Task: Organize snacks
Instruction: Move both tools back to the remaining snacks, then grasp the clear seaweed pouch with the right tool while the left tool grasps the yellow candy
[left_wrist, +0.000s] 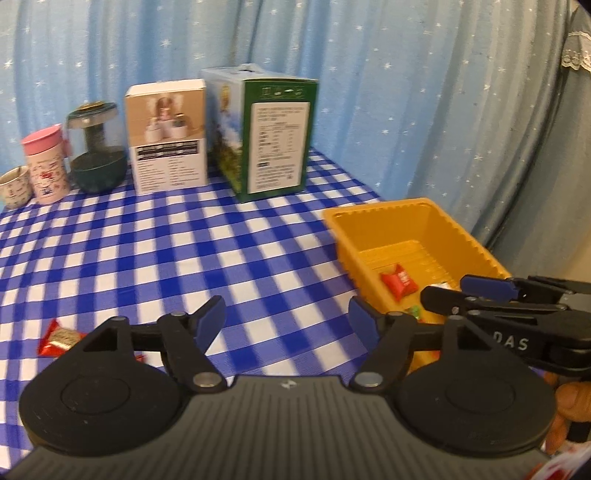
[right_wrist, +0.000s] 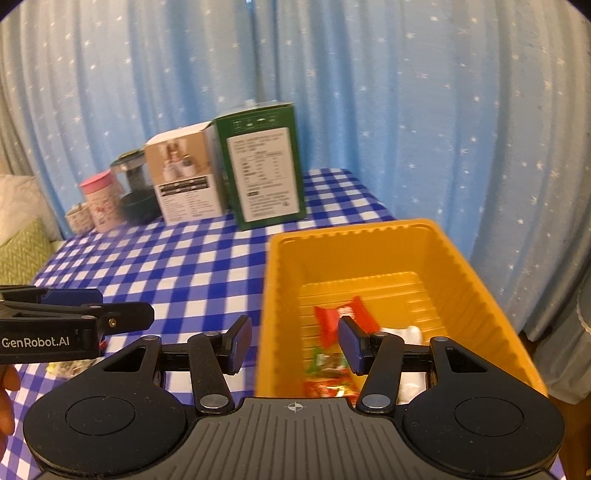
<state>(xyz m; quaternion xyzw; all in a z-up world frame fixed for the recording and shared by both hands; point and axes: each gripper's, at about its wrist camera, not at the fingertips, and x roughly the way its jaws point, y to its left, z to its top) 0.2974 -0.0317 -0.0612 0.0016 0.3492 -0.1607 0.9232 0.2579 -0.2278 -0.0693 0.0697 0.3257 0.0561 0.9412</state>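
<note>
A yellow plastic bin (left_wrist: 373, 218) (right_wrist: 351, 236) stands on the blue checked tablecloth at the right. It holds a red snack packet (left_wrist: 399, 281) (right_wrist: 345, 314), a green-and-orange packet (right_wrist: 325, 363) and a white packet (right_wrist: 408, 334). My left gripper (left_wrist: 287, 320) is open and empty above the cloth, left of the bin. My right gripper (right_wrist: 293, 345) is open and empty, straddling the bin's near left wall. A red snack packet (left_wrist: 57, 338) lies on the cloth at the near left; another wrapped snack (right_wrist: 68, 367) shows under the left gripper in the right wrist view.
At the back of the table stand a green carton (left_wrist: 275, 140) (right_wrist: 262, 170), a white box (left_wrist: 168, 138) (right_wrist: 184, 177), a dark glass jar (left_wrist: 96, 147), a pink-lidded tin (left_wrist: 46, 166) and a small cup (left_wrist: 14, 186). A starred blue curtain hangs behind.
</note>
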